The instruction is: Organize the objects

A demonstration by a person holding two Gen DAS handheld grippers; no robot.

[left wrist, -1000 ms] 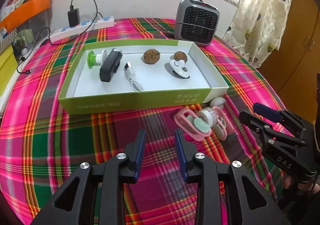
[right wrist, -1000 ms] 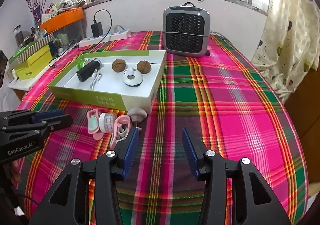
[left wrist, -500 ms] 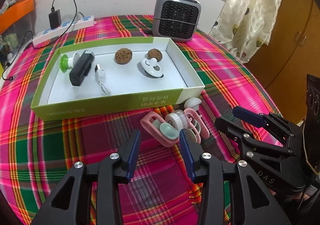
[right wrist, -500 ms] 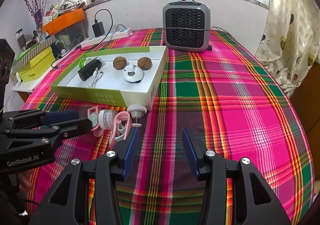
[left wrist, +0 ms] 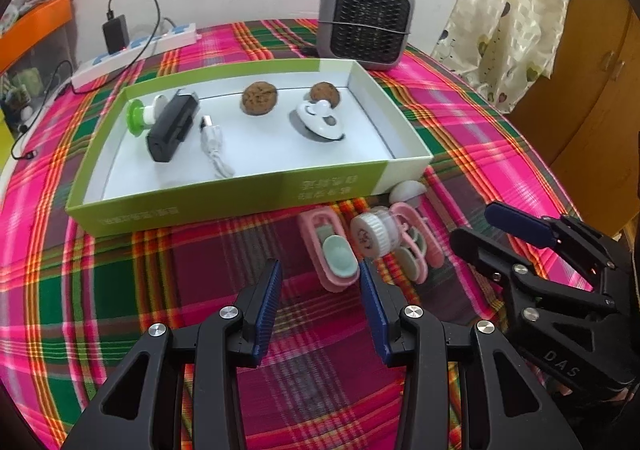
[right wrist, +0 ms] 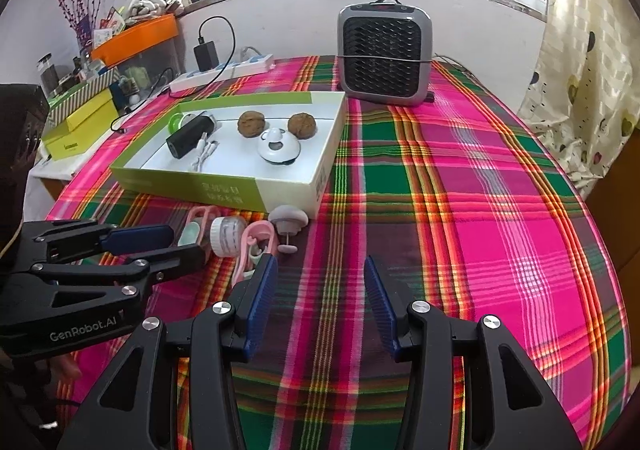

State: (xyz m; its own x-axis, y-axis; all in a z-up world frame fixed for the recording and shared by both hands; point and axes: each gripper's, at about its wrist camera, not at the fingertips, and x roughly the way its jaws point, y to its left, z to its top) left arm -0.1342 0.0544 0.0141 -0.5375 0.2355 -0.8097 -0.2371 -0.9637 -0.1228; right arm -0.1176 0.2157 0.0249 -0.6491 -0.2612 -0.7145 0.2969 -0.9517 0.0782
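A green and white box (left wrist: 352, 186) (right wrist: 224, 192) lies on the plaid table. It holds a black power bank (left wrist: 173, 125), a white cable (left wrist: 214, 152), two walnuts (left wrist: 259, 98), a white round gadget (left wrist: 320, 122) and a green-capped item (left wrist: 136, 116). In front of it lie two pink clips (left wrist: 334, 254) (right wrist: 256, 246), a small white jar (left wrist: 372, 234) (right wrist: 226, 236) and a white mushroom-shaped piece (left wrist: 406, 192) (right wrist: 288, 220). My left gripper (left wrist: 318, 290) (right wrist: 176, 244) is open, just short of the left pink clip. My right gripper (right wrist: 320, 282) (left wrist: 472, 226) is open and empty, right of the pile.
A grey fan heater (left wrist: 366, 32) (right wrist: 384, 54) stands behind the box. A white power strip (left wrist: 136, 50) with a black charger lies at the back left. A yellow box (right wrist: 76, 126) and an orange tray (right wrist: 136, 36) stand off the table's left. Curtain (right wrist: 584, 62) hangs right.
My left gripper has moved forward and right to the pink clips and opened wider. My right gripper has shifted slightly; the objects have not moved.
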